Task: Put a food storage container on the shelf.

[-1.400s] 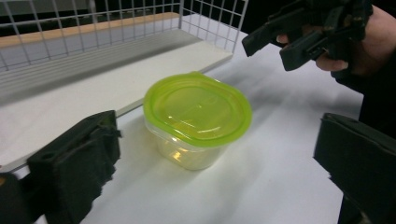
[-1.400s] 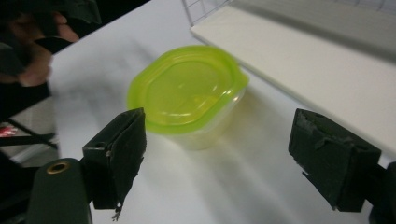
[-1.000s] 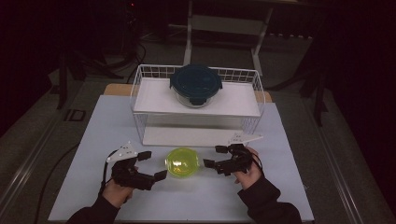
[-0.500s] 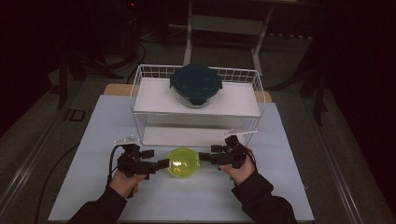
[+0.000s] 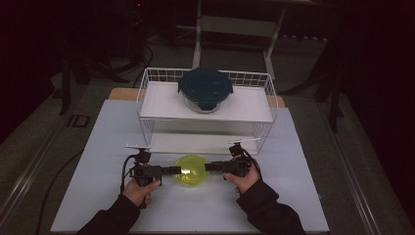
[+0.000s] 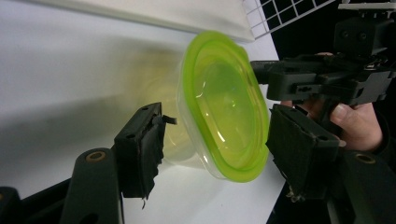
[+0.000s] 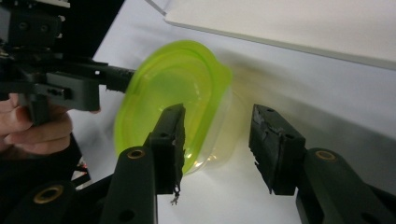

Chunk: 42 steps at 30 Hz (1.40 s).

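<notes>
Yellow-green container [image 5: 192, 170] (tongs [image 5: 172, 170] black)

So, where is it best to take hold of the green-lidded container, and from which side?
Grip the green-lidded container by its clear wall just under the overhanging lid, from its two opposite sides, level with the table. It sits upright and round, and the left gripper and right gripper, jaws just closing, already straddle it there.

The high view looks forward and down from above the person's side of the white table [image 5: 303, 161], well back from the yellow-green container [image 5: 192, 170]. Each gripper view looks level along its own jaws, close up, at that container [image 6: 219, 107] from opposite sides (each catching the other gripper beyond it); all three share the container [image 7: 173, 102]
</notes>
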Available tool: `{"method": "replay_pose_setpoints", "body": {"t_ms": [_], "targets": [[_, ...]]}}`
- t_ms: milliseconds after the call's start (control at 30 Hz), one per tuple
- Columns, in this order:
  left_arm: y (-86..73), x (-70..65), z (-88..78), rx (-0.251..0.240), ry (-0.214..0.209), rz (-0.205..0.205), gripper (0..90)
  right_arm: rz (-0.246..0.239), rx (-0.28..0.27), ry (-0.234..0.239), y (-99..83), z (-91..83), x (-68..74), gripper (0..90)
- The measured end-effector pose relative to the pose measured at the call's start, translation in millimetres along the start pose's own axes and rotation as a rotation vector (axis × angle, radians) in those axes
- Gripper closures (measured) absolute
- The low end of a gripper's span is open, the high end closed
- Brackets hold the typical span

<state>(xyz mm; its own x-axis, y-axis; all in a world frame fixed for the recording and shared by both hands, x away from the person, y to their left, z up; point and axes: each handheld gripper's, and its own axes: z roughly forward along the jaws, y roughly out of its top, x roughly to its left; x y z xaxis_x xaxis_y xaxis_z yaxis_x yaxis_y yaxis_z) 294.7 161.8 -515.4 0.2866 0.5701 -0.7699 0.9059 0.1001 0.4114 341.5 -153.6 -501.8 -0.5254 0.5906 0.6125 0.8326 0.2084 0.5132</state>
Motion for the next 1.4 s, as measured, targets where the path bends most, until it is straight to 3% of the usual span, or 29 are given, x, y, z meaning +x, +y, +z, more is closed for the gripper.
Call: {"method": "replay_pose_setpoints", "body": {"t_ms": [100,333,433,600,800,967,1133,1200,1400], "targets": [[-1.3,2.7,2.6,0.003,-0.013,0.007,52.1,-0.002,0.019,0.001,-0.7,3.0,0.7,63.8],[-3.5,5.2,5.1,0.023,-0.019,-0.017,68.5,0.036,0.025,0.008,-1.7,5.2,3.1,72.4],[-4.6,6.9,3.9,0.020,-0.024,-0.012,70.6,0.061,0.014,0.030,-3.3,5.3,1.3,73.7],[-5.4,5.6,3.9,0.026,-0.026,-0.001,71.9,0.060,0.024,0.014,-5.2,6.6,5.8,74.4],[-8.0,6.9,5.5,0.015,-0.014,-0.030,72.8,0.064,0.023,0.032,-9.0,6.8,9.9,75.3],[-9.2,2.6,4.8,0.013,0.013,-0.039,74.4,0.039,0.004,0.015,-11.3,6.2,14.1,75.8],[-8.5,-8.0,-0.2,0.008,0.041,0.004,79.6,-0.001,-0.018,-0.035,-12.2,0.9,22.2,80.7],[-7.9,-11.9,-1.9,0.000,0.048,0.017,79.6,0.015,-0.022,-0.027,-12.4,-0.5,22.8,80.8],[-6.6,-20.2,-8.5,-0.034,0.018,0.029,79.5,-0.012,-0.056,-0.036,-10.3,-10.1,33.5,80.8]]}}
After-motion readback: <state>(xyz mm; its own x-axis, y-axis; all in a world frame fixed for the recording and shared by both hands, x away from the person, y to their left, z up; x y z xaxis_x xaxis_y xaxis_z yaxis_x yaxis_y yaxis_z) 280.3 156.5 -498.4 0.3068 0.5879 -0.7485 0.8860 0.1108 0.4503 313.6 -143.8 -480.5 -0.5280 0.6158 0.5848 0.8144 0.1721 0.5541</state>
